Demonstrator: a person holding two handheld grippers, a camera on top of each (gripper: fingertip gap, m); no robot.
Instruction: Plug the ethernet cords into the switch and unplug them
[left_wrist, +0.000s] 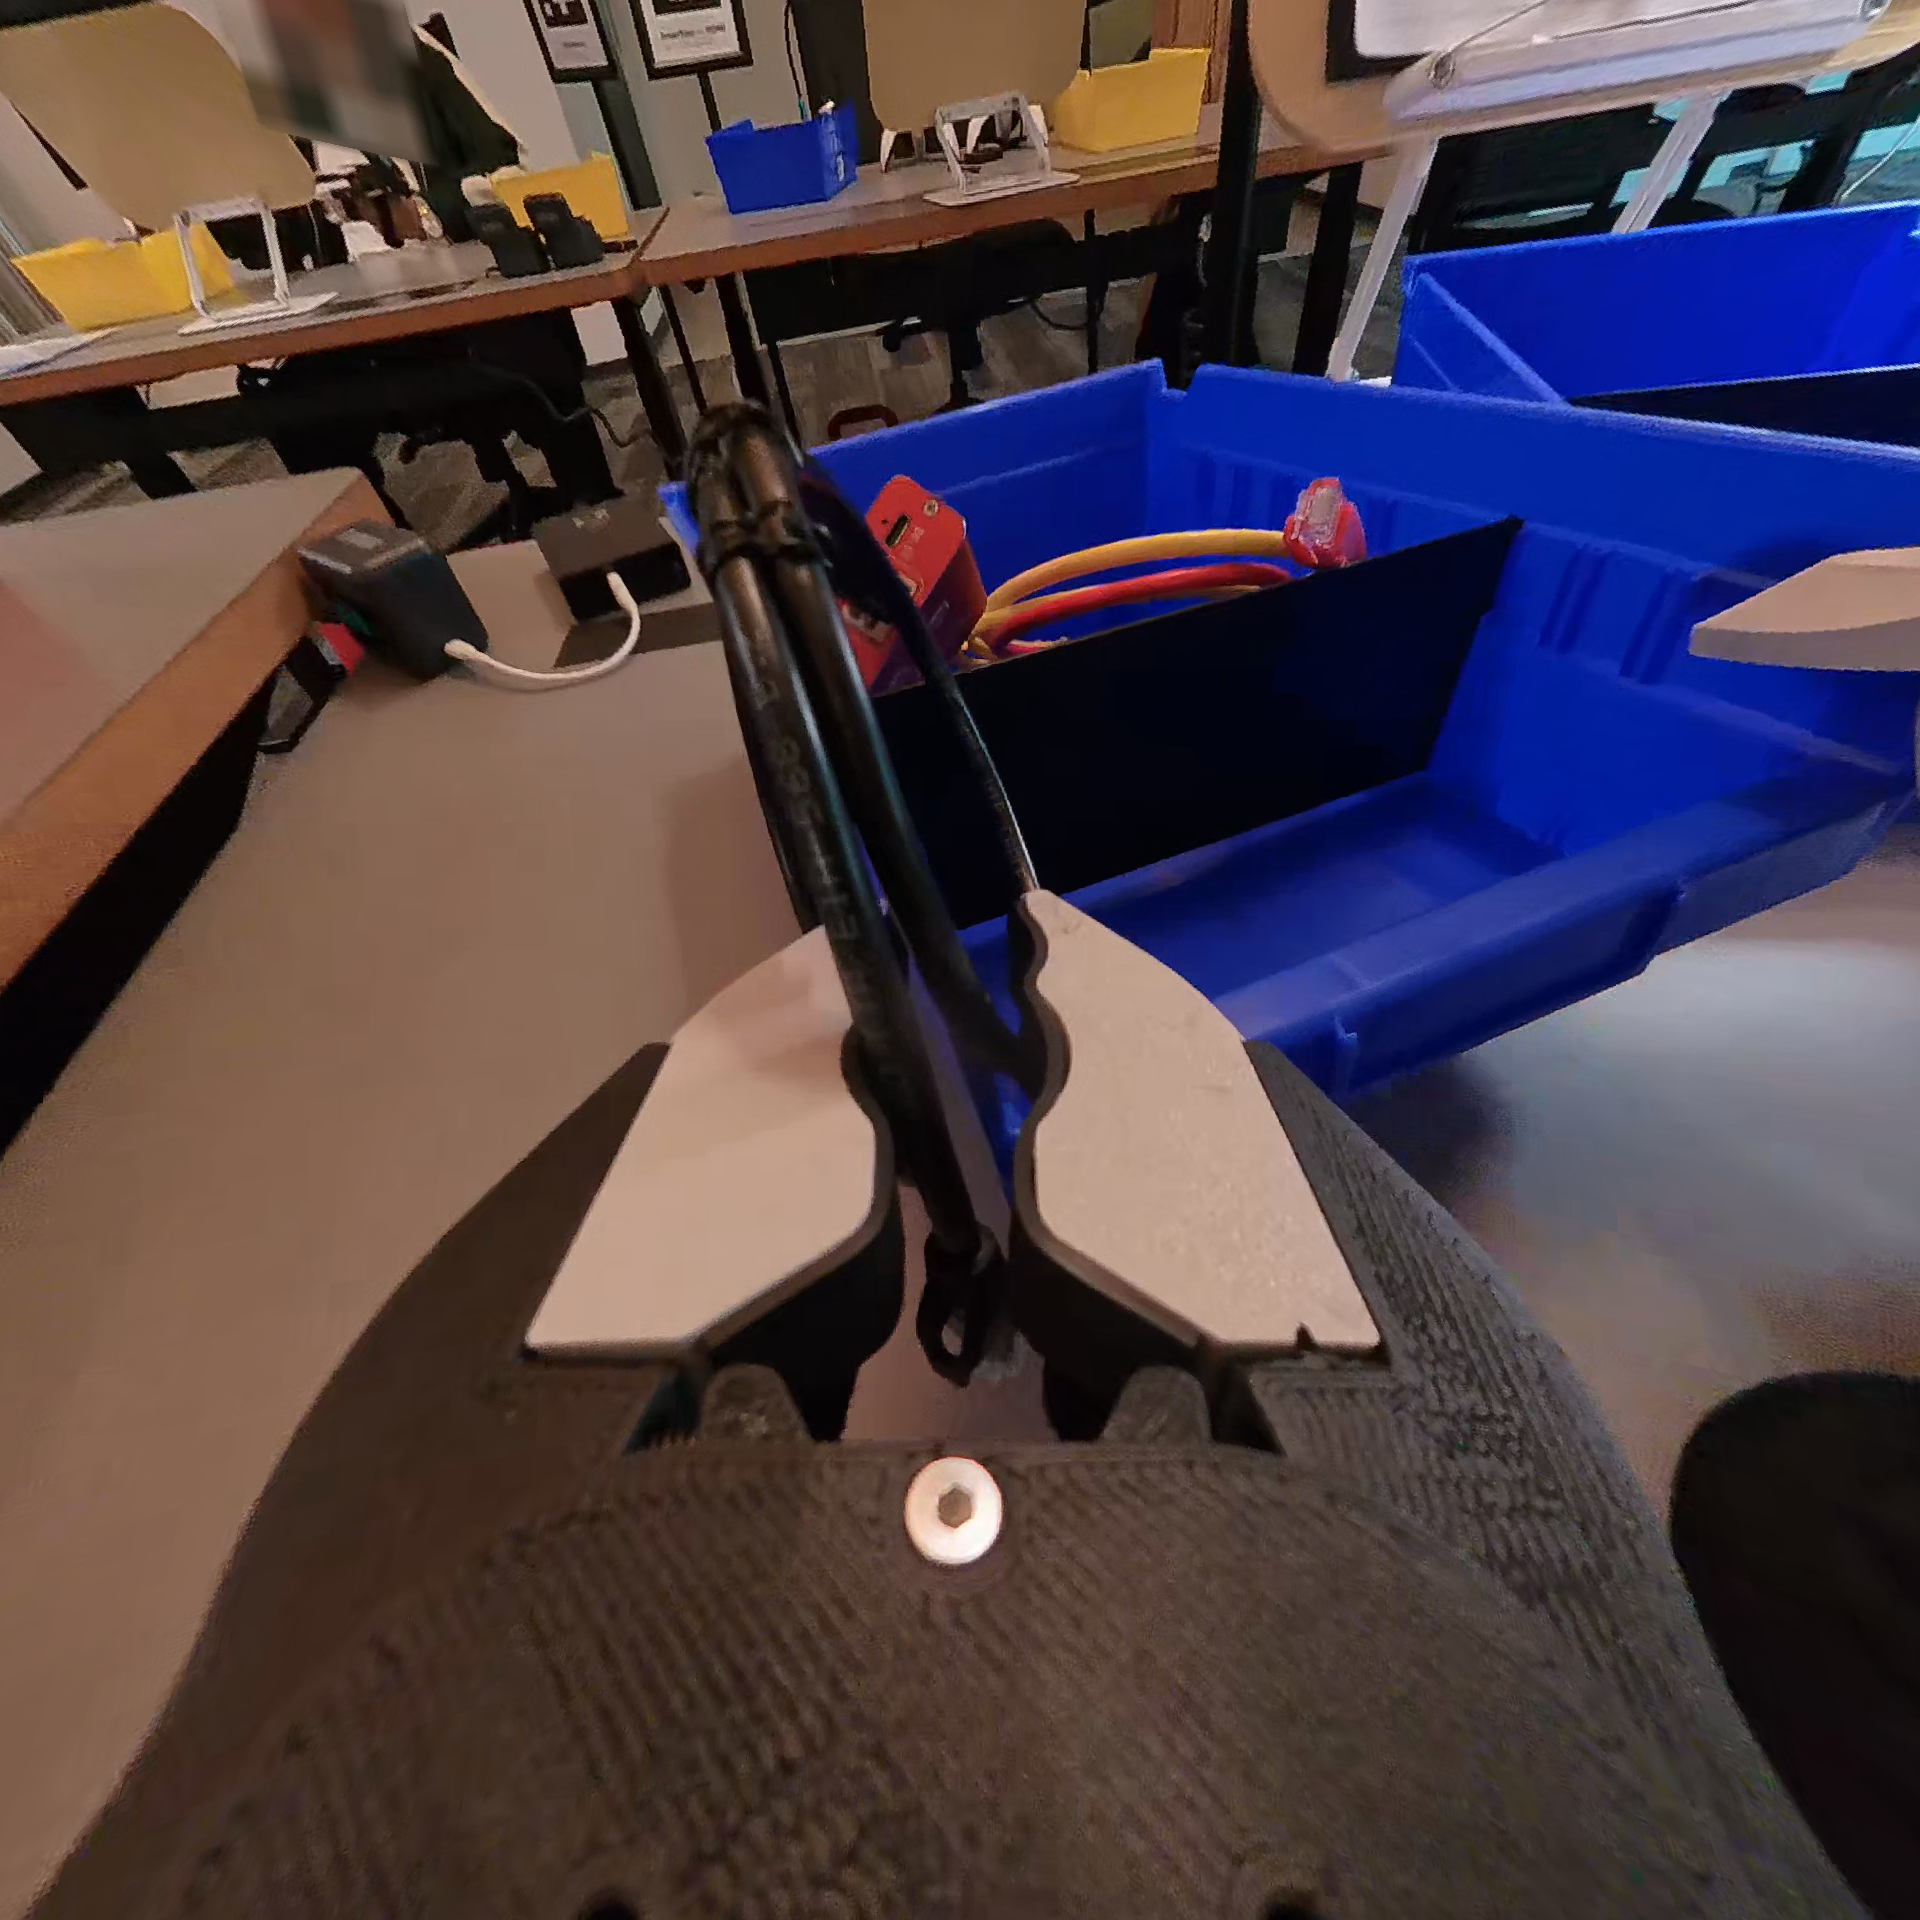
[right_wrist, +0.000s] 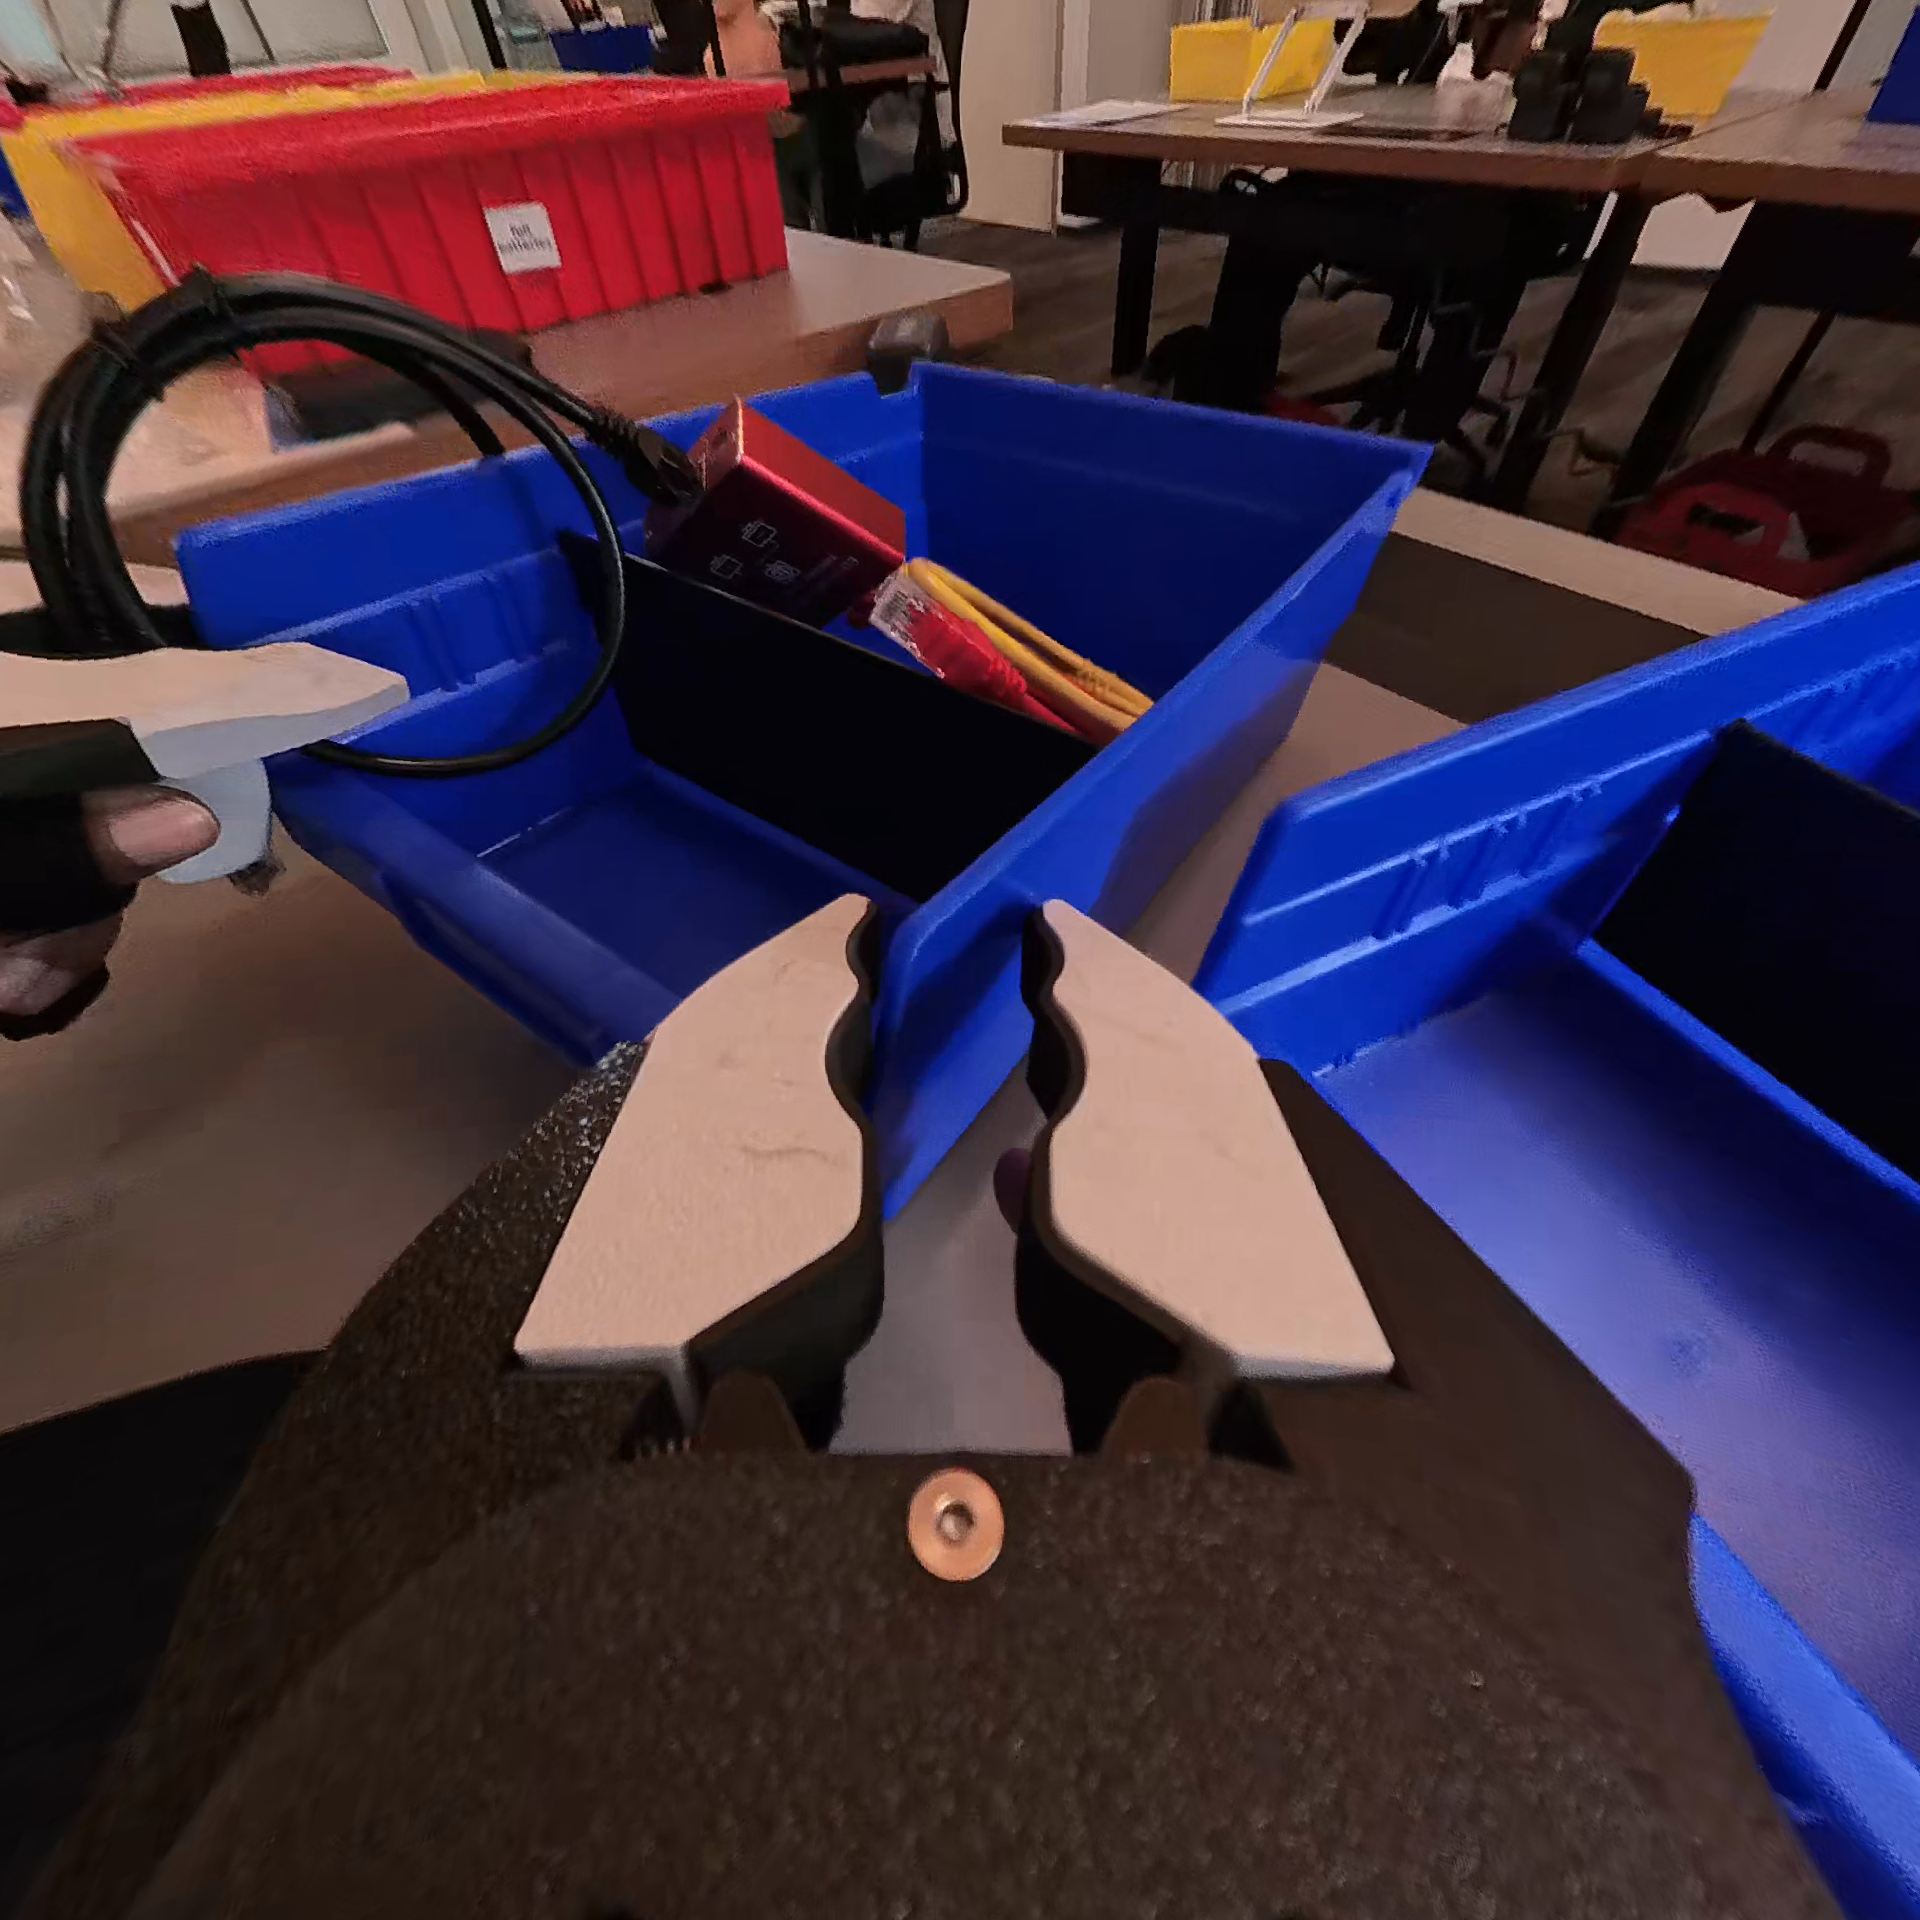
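Trouble is most likely to come from the coiled black cable (left_wrist: 821, 665), which is clamped between the nearly closed grey fingers of the left gripper (left_wrist: 940, 971) while its plug appears to be seated in the red metal switch box (right_wrist: 790, 509). If the coil is lifted or swung, the light switch could be dragged up out of the blue plastic bin (right_wrist: 1143, 499) or tipped over the black divider (right_wrist: 831, 727). A grip on the bundle (rather than on the plug) would also strain the connector if pulled.

The switch is seen in the rear compartment of the bin, leaning, with the red and yellow ethernet cords (right_wrist: 997, 655) lying beside it.

The right gripper (right_wrist: 951, 914) is held slightly open and empty, near the bin's front corner.

From the right wrist view the cable's plug at the switch is shown; from the left wrist view it is hidden behind the coil, though a red cord's clear connector (left_wrist: 1322, 520) is shown there.
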